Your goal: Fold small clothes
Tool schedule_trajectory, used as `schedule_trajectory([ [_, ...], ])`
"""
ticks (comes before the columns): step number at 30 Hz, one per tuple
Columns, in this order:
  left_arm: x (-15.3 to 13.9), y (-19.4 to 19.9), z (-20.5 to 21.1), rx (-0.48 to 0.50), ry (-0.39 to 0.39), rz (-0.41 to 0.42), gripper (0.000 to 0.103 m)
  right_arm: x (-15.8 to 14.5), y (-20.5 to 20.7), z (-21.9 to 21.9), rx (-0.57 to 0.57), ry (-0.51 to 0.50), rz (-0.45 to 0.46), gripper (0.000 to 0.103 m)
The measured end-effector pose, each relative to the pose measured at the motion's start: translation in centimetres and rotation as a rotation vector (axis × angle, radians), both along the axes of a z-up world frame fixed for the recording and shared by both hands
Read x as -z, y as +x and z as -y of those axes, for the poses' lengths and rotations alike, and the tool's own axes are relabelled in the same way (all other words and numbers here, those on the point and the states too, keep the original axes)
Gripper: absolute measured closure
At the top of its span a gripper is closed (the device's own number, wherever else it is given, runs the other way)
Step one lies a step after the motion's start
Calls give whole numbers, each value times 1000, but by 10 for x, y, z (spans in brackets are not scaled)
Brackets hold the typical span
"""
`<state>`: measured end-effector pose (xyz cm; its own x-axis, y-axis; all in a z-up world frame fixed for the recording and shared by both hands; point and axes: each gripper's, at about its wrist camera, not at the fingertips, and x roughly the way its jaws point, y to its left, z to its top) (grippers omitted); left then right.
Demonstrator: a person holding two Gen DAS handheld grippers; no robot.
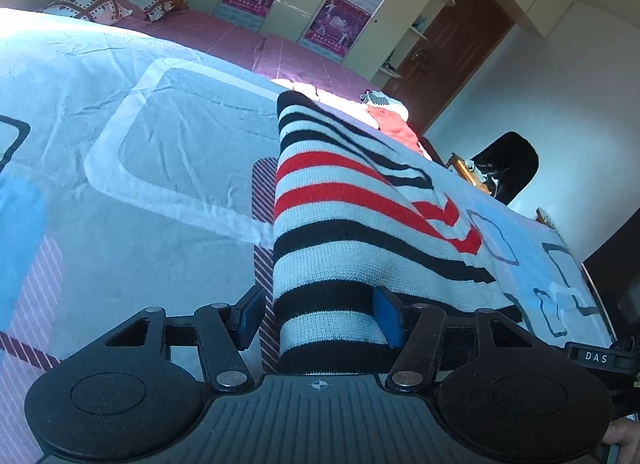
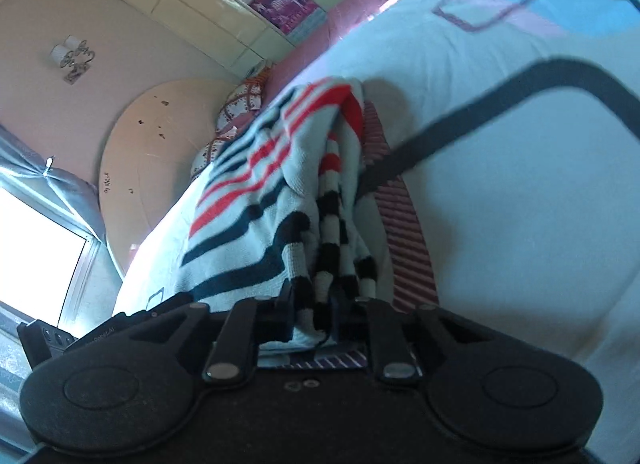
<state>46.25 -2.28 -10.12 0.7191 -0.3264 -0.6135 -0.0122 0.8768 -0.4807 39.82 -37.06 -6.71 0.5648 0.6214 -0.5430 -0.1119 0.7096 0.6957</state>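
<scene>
- Striped knit garment [image 1: 360, 199], white with black and red bands, lies on the bed [image 1: 120, 151] over a pale quilt printed with rounded squares.
- Left tool [image 1: 320, 316]: blue pads sit on either side of a wide band of the garment's near hem. Fabric fills the gap and the pads look to be touching it; I judge it clamped on the cloth, though with a broad bite.
- Right tool [image 2: 316, 316]: fingers drawn close together, pinching a bunched, gathered edge of the same garment [image 2: 280, 183]. Cloth hangs in folds from the grip.
- Other clothes [image 1: 394, 123], red and white, lie further up the bed, well apart from the work.
- Step in hand, by my reading: both near corners are held and a fold is about to be made.
- Next move likely calls for lifting both corners evenly and carrying them toward the far edge, keeping the hem taut between the tools so that it lands square.
</scene>
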Motion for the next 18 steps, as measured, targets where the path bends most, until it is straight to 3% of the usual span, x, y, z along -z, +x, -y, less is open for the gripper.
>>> schedule_trajectory([
  [4, -10, 11, -18, -45, -38, 58, 44, -28, 14, 12, 48, -34, 142, 72],
  [8, -10, 46, -29, -75, -73, 67, 44, -26, 66, 8, 42, -57, 150, 70],
  [12, 4, 86, -34, -65, -163, 35, 44, -2, 109, 10, 31, 43, 75, 67],
  [14, 10, 101, -32, -61, -146, 13, 44, 7, 120, 11, 35, 75, 73, 67],
  [18, 13, 116, -25, -60, -115, 1, 44, 11, 132, 7, 24, 87, 129, 78],
])
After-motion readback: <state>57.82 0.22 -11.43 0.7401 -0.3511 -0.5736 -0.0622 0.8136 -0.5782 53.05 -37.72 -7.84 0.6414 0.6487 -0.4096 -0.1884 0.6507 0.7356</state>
